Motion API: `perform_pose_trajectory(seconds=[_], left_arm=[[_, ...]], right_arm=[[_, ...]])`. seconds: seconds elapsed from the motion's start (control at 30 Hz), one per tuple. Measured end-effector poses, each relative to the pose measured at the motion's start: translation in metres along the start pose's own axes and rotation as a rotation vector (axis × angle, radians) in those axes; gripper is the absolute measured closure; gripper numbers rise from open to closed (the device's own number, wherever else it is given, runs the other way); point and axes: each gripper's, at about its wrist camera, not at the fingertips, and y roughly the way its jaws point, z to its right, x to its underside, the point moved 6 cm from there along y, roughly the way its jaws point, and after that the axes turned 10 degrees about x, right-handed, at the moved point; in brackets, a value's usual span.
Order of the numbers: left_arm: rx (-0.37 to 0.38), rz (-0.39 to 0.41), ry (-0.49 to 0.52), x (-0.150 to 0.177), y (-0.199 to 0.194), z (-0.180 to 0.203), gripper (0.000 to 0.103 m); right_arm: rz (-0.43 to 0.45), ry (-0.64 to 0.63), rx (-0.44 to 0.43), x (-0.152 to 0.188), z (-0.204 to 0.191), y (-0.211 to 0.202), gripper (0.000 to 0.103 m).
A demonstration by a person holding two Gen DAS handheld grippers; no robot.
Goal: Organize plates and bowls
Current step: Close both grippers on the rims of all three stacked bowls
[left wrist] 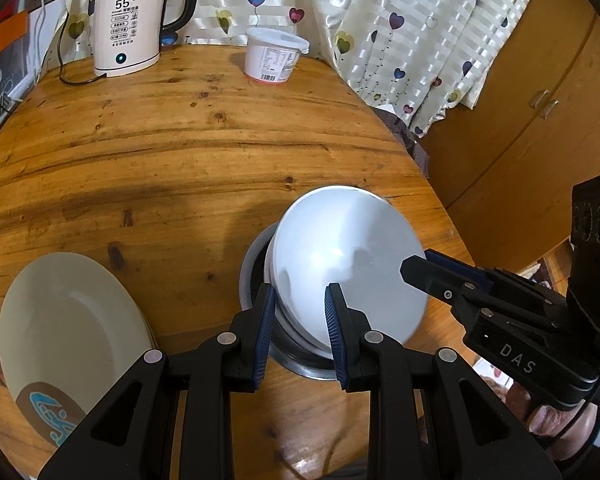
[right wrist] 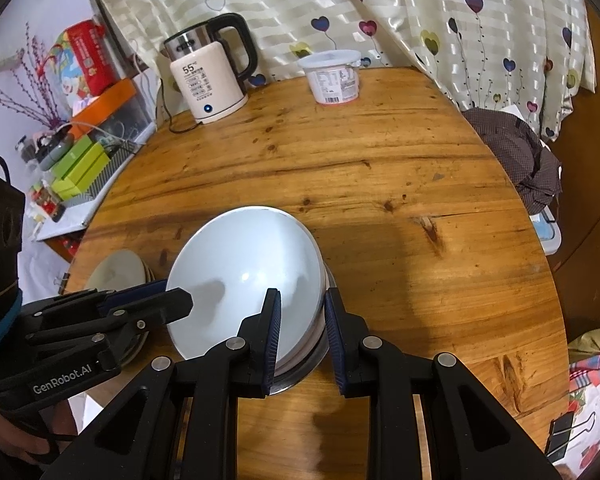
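Both the left gripper [left wrist: 300, 320] and right gripper [right wrist: 302, 328] clamp the white bowl [left wrist: 352, 264], tilted and half-nested in the steel bowl [left wrist: 256, 276]; plates [left wrist: 68, 336] stacked lower left.

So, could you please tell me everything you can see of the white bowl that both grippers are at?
The white bowl is glossy and plain, ceramic by the look of it, and empty. It sits tilted inside a metal bowl on the wooden table, its opening tipped up and away from the cameras. The left gripper straddles its near rim, one finger inside and one outside. The right gripper grips the opposite rim the same way. A second white rim seems to show beneath it.
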Motion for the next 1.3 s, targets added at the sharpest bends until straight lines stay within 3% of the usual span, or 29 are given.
perform_pose_trajectory(seconds=[1.3], left_arm=[[-0.007, 0.043, 0.066, 0.0030, -0.0027, 0.0014, 0.077]], right_arm=[[0.026, -0.030, 0.008, 0.0051, 0.0010, 0.0008, 0.088]])
